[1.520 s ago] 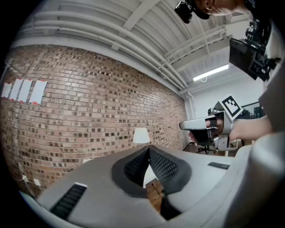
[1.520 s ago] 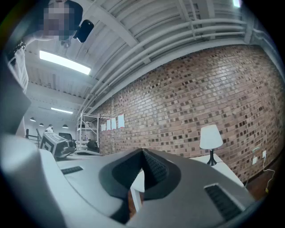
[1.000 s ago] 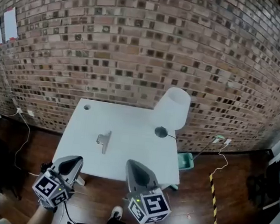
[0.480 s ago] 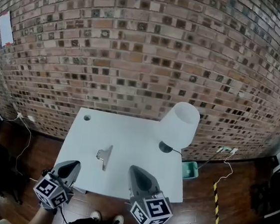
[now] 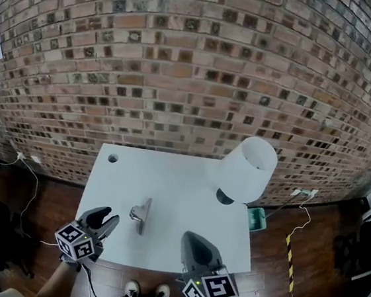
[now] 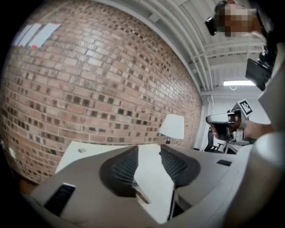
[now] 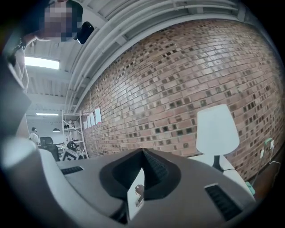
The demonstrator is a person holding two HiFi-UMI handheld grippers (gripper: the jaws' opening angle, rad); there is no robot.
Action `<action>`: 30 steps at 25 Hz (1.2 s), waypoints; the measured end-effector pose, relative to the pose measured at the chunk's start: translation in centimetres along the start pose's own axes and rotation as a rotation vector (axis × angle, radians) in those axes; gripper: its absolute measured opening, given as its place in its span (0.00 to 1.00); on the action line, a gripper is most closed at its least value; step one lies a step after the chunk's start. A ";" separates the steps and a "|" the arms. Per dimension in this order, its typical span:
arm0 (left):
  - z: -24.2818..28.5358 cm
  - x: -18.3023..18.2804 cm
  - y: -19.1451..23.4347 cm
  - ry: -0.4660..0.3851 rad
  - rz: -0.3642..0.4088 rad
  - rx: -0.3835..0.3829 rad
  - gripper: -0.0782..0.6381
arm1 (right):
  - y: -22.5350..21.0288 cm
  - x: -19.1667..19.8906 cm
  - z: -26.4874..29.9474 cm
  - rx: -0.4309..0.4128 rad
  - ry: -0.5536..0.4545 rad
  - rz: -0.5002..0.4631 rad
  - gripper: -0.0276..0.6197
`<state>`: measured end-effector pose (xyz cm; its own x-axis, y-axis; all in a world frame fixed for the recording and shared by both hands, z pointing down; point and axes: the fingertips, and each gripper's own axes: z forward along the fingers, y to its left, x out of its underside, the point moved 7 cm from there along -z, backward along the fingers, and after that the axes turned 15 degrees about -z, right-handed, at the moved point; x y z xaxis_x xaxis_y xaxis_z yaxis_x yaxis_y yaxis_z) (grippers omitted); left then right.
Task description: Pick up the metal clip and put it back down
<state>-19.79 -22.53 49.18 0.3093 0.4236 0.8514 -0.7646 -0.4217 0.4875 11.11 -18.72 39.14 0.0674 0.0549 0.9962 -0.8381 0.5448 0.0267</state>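
My left gripper (image 5: 107, 217) has just been opening wide, nothing gripped, near the metal clip (image 5: 141, 213); my right gripper (image 5: 193, 236) is closed, empty.

One bench (image 5: 182, 177) carries one metal clip (image 5: 140, 214) and one white lamp (image 5: 248, 170). Two at the bench's near edge: left hand-held gripper (image 5: 105, 219), right hand-held gripper (image 5: 193, 237). One teal bin (image 5: 257, 219) beside the bench.

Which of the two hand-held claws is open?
The left gripper: its jaws have just been opening and stand apart, nothing between them; the right gripper has them together.
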 end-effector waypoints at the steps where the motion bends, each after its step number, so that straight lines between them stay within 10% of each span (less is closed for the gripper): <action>1: 1.2 0.7 1.3 0.054 -0.041 0.016 0.37 | -0.1 0.3 0.1 0.009 0.012 0.004 0.01; 14: 10.7 8.9 11.9 0.600 -0.607 0.164 0.37 | -1.0 3.6 0.1 0.074 0.128 0.056 0.01; 23: 13.0 10.7 13.6 0.675 -0.677 0.164 0.37 | -1.7 4.7 -0.2 0.112 0.164 0.073 0.01; 30: 14.4 11.9 13.2 0.673 -0.690 0.119 0.14 | -2.1 5.5 -0.8 0.137 0.181 0.074 0.01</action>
<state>-18.07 -34.62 68.53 0.2515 0.9627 0.1002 -0.4630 0.0288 0.8859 13.67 -18.95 44.48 0.0887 0.2466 0.9651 -0.9091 0.4159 -0.0227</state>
